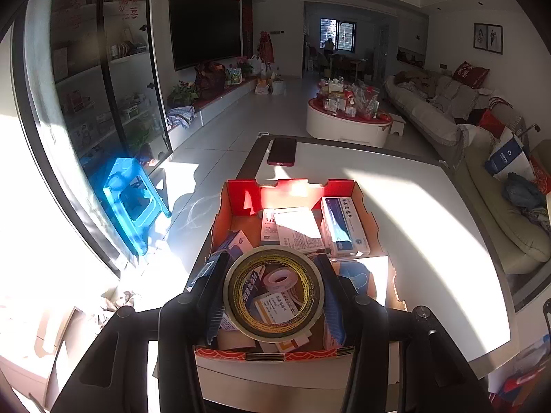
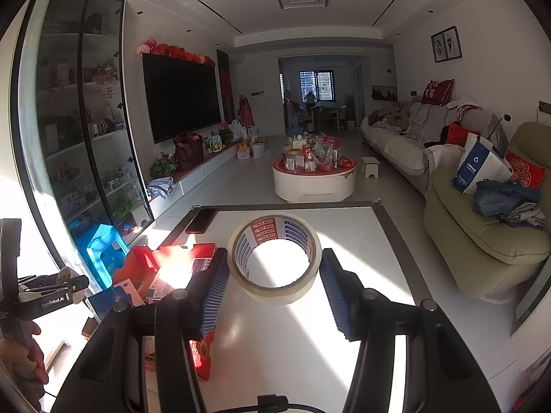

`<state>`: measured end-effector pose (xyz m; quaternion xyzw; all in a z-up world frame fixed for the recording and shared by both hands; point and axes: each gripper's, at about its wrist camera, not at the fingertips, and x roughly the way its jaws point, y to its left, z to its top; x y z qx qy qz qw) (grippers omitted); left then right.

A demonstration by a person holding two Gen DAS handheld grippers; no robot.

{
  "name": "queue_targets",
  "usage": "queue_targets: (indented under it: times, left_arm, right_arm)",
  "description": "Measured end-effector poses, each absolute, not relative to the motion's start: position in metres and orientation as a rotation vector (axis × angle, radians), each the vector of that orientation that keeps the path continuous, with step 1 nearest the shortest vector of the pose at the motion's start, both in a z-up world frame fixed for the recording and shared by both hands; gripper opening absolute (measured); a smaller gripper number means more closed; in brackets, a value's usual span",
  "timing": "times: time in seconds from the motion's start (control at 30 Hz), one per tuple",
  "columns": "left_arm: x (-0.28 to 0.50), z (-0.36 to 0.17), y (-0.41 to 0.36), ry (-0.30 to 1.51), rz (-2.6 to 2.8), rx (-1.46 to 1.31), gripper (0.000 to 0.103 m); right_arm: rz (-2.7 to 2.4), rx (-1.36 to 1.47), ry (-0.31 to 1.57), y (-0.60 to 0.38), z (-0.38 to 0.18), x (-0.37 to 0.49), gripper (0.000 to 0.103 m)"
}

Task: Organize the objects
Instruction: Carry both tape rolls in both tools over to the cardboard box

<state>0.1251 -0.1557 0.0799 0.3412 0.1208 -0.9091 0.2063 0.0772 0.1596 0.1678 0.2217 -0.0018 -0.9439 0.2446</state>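
In the left wrist view my left gripper is shut on a roll of clear tape with a gold core, held over the near end of a red cardboard box that holds several medicine boxes and a small white tape roll. In the right wrist view my right gripper is shut on a clear tape roll with a red and blue printed core, held above the white table. The red box lies to its left, and the left gripper shows at the far left.
A dark red phone lies at the table's far left edge, also in the right wrist view. A blue plastic stool stands on the floor left of the table. A sofa runs along the right. A round coffee table stands beyond.
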Motion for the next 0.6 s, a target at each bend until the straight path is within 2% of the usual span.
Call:
queue_targets:
  times: [0.23,0.6]
  left_arm:
    - [0.12,0.077,-0.148,0.315,-2.554,0.977,0.052]
    - [0.105,0.086,-0.113,0.227,-2.634,0.996,0.052]
  right_arm:
    - [-2.539,0.65,-0.007,0.15,0.161,0.071,0.053]
    - [-2.303,0.638,0.121,0.073,0.153,0.106,0.053]
